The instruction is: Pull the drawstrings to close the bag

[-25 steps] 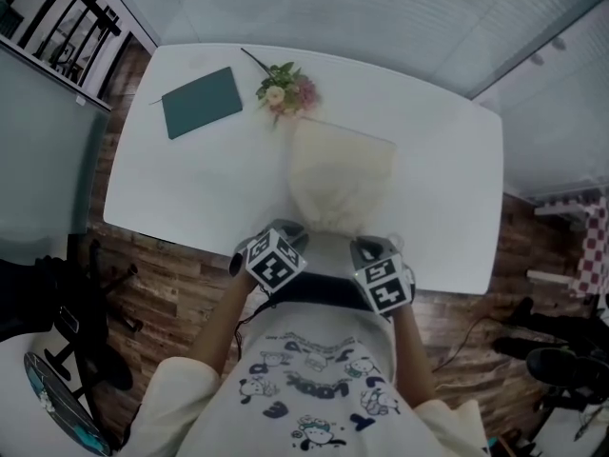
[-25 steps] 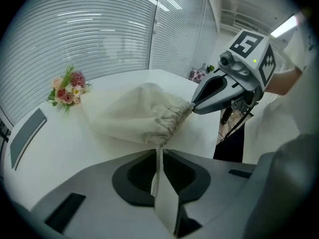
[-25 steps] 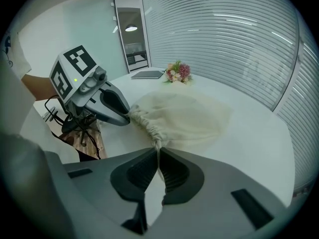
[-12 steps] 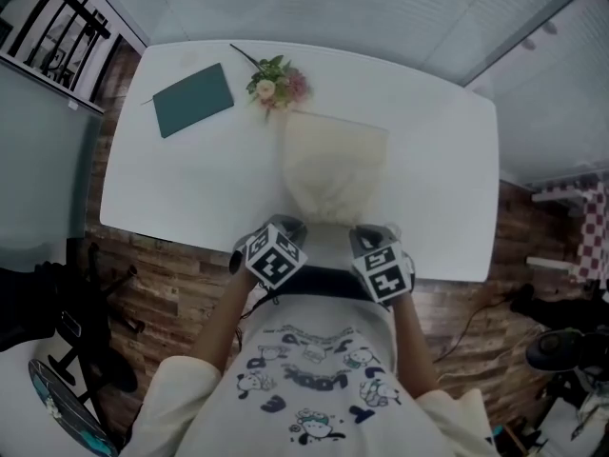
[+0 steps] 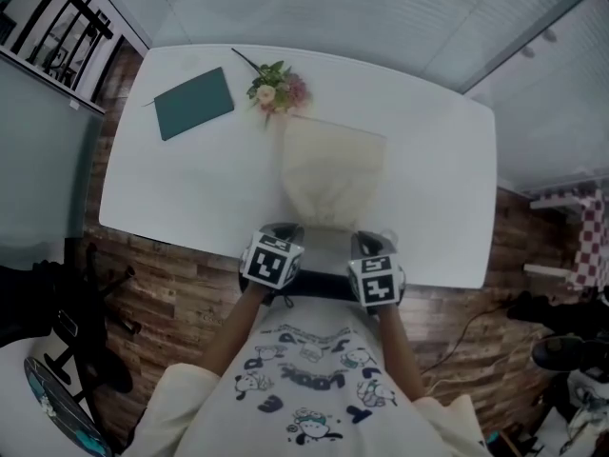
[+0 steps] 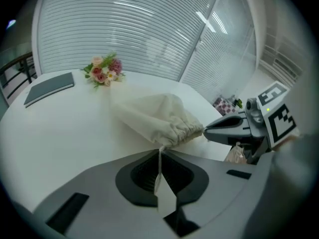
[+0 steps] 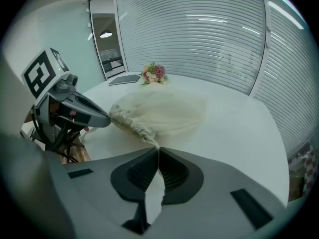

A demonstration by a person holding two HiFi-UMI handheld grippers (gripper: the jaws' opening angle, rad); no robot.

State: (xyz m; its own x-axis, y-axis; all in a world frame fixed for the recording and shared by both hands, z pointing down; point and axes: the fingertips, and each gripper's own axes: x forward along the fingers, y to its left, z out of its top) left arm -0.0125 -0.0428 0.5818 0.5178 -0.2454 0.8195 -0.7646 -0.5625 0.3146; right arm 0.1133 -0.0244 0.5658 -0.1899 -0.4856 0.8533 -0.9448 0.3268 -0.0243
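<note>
A cream cloth bag [image 5: 333, 169] lies on the white table [image 5: 171, 179], its gathered mouth toward the near edge. My left gripper [image 5: 284, 231] is at the mouth's left corner, and its jaws have just been closing on the left drawstring [image 6: 159, 166]. The left gripper [image 6: 159, 152] is shut on that string. At the right corner, my right gripper [image 5: 367, 244] is shut on the right drawstring [image 7: 155, 147], which runs into the right gripper [image 7: 158, 152] straight from the puckered hem of the bag [image 7: 159, 111]. In each gripper view the other gripper's tip touches the hem.
A dark green notebook [image 5: 194, 103] and a small bunch of flowers [image 5: 274, 88] lie at the table's far left, behind the bag. The near table edge runs just under both grippers. A black chair base [image 5: 86, 350] stands on the wooden floor at lower left.
Both grippers have rolled in place at the bag's mouth, the left one more. The bag has not moved.
</note>
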